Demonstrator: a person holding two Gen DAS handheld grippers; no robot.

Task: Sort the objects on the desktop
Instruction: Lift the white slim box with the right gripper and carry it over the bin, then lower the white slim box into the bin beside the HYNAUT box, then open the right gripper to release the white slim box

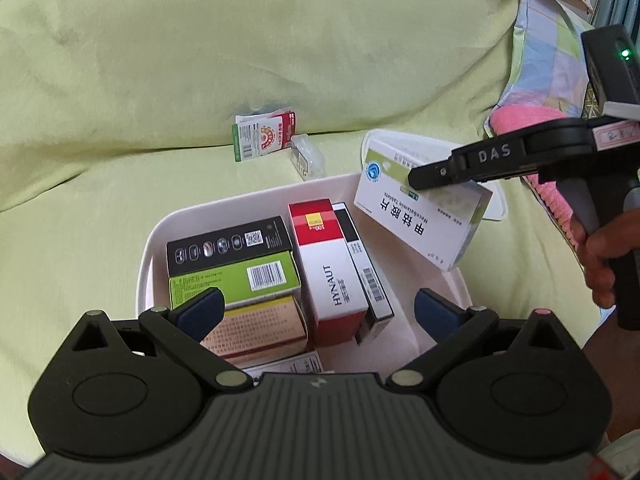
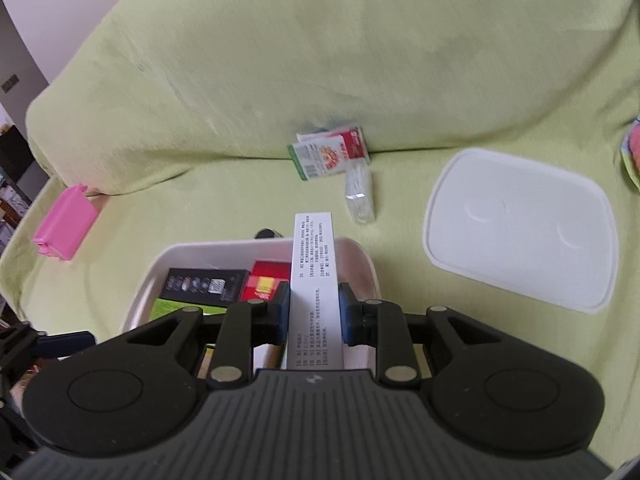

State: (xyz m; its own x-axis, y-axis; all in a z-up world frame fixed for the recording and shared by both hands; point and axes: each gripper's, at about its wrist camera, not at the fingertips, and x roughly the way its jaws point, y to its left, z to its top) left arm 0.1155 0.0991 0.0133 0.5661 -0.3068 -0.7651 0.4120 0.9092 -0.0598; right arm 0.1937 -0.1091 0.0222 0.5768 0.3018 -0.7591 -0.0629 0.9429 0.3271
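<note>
A white bin [image 1: 160,236] [image 2: 152,272] on the green-covered sofa holds several boxes: a black one [image 1: 228,250], a green one [image 1: 236,280], a red-and-white HYNAUT box [image 1: 328,264]. My right gripper [image 2: 314,308] [image 1: 424,178] is shut on a white medicine box [image 1: 420,220] [image 2: 314,280], held tilted above the bin's far right corner. My left gripper [image 1: 320,312] hovers open over the bin's near side, nothing between its fingers. A red-green packet [image 1: 264,134] [image 2: 330,152] and a clear small case [image 1: 308,156] [image 2: 360,194] lie behind the bin.
The bin's white lid [image 2: 520,228] lies flat to the right. A pink box [image 2: 66,222] sits at the sofa's left end. A pink towel and patterned cloth [image 1: 532,116] are at the right. A hand [image 1: 604,256] holds the right gripper's handle.
</note>
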